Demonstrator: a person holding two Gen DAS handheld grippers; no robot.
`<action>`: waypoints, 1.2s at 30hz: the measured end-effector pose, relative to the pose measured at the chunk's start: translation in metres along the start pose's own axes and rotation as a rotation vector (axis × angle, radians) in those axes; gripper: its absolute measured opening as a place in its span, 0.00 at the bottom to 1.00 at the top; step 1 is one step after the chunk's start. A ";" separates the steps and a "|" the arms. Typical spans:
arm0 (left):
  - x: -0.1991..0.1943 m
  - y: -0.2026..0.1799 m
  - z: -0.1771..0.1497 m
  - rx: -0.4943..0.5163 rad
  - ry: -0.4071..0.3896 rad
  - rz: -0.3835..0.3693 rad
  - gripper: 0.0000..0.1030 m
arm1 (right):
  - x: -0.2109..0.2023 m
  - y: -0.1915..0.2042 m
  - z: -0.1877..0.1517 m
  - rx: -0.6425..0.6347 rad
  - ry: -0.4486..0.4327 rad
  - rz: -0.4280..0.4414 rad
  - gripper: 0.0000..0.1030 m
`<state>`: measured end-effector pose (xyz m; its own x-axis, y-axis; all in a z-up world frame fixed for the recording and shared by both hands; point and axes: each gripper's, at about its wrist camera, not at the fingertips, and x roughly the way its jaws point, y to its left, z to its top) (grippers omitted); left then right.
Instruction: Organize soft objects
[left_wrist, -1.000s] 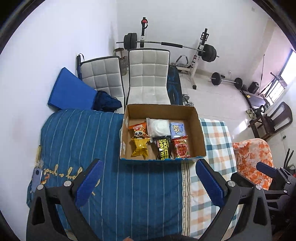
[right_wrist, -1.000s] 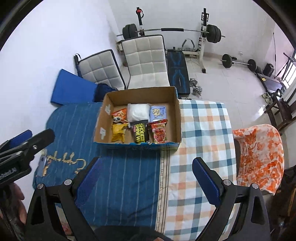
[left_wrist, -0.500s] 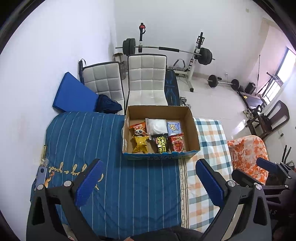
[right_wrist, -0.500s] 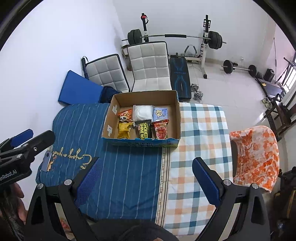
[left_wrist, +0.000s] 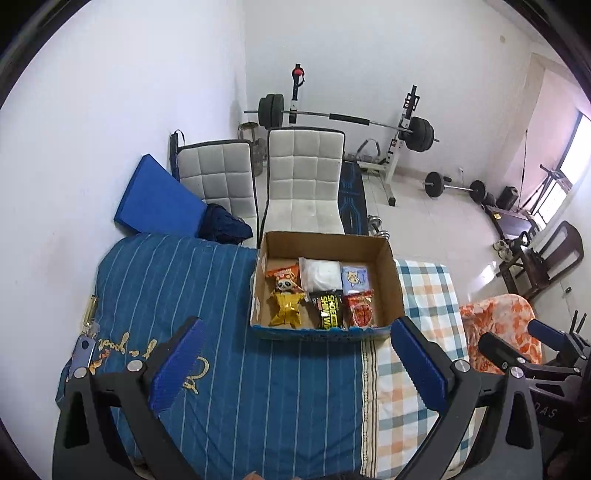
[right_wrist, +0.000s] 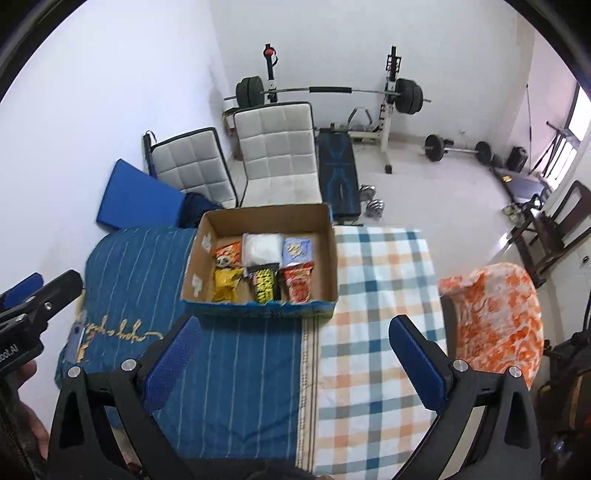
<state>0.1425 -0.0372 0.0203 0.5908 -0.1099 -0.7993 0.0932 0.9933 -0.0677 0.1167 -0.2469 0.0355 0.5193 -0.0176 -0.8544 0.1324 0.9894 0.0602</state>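
An open cardboard box (left_wrist: 386, 258) (right_wrist: 328, 229) stands on the bed, holding soft packets: an orange bag with a panda toy (left_wrist: 284, 282), a yellow pack (left_wrist: 284, 312) (right_wrist: 225, 284), a white pouch (left_wrist: 320, 273) (right_wrist: 260, 247), a light blue pack (left_wrist: 353, 278), a black-and-yellow pack (left_wrist: 327, 310) (right_wrist: 265, 286) and a red pack (left_wrist: 360, 312) (right_wrist: 297, 282). My left gripper (left_wrist: 295, 362) is open and empty, high above the blue cover in front of the box. My right gripper (right_wrist: 295, 358) is open and empty, above the seam of the covers.
A blue striped cover (left_wrist: 184, 288) and a checked cover (right_wrist: 376, 266) lie on the bed. A phone and keys (left_wrist: 83, 350) lie at its left edge. Two white chairs (left_wrist: 303, 181), a blue mat (left_wrist: 159, 199), a barbell rack (left_wrist: 402, 125) and an orange-draped chair (right_wrist: 491, 314) stand around.
Both grippers have risen and pulled back from the box, so it looks smaller and farther. Both stay open and empty. The box contents have not moved.
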 end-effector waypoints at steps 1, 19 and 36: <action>0.001 0.000 0.001 0.000 -0.004 0.004 1.00 | 0.001 0.000 0.002 0.000 -0.003 0.000 1.00; 0.003 -0.008 0.006 0.020 -0.028 0.025 1.00 | -0.012 0.002 0.017 0.014 -0.060 -0.010 1.00; -0.001 -0.009 0.005 0.029 -0.044 0.058 1.00 | -0.024 0.008 0.023 0.006 -0.078 -0.021 1.00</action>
<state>0.1452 -0.0467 0.0243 0.6302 -0.0547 -0.7745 0.0806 0.9967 -0.0048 0.1246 -0.2420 0.0687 0.5808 -0.0495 -0.8126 0.1488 0.9878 0.0462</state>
